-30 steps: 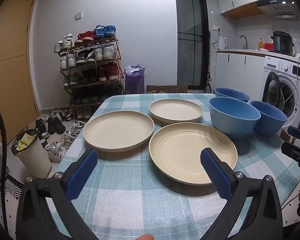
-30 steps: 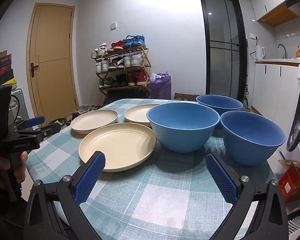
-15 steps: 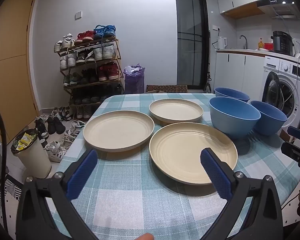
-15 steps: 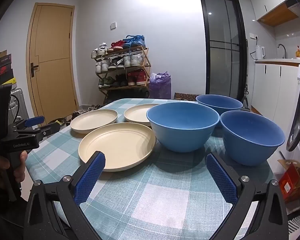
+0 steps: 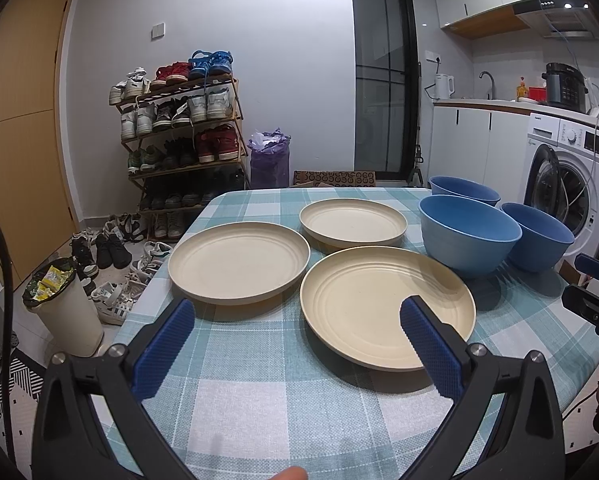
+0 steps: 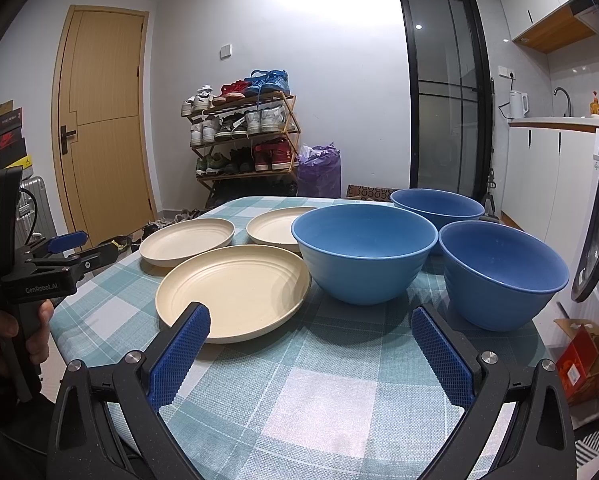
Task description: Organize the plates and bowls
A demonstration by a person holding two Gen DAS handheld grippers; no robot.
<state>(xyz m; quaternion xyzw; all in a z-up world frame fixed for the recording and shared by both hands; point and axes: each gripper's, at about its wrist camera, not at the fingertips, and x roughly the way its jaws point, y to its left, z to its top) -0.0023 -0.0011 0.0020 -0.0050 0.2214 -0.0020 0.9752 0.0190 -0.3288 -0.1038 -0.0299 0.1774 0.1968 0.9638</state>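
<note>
Evidently nothing is being held yet. Left gripper point(image 5: 295, 322), blue ribbed pads spread wide, is hovering low at the near table edge, framing the nearest cream round plate point(image 5: 387, 306) at centre right of its view. Right gripper point(image 6: 309, 338), jaws likewise wide apart and empty, is facing the gap between that plate and the large blue plastic bowl point(image 6: 363, 252) in mid-frame.

Task items are all sitting separate on the teal-checked tablecloth point(image 5: 259, 392): second cream plate point(image 5: 238, 261) centre left, smaller cream plate point(image 5: 353, 224) behind, two further blue bowls, one at right point(image 6: 501, 274), one at the back point(image 6: 437, 204).

Judgement: stacking is not begun. Taking the near plate by its rim, pads above and below the lip, and lifting level before setting it onto its neighbour looks sensible; the rim is shallow, so a slip is likely.

Obstacles: the big bowl is standing just beside the near plate's right rim, crowding a grip there. Shoe rack point(image 5: 179, 140) upper left, washing machine point(image 5: 567, 176) at right, both well apart.
</note>
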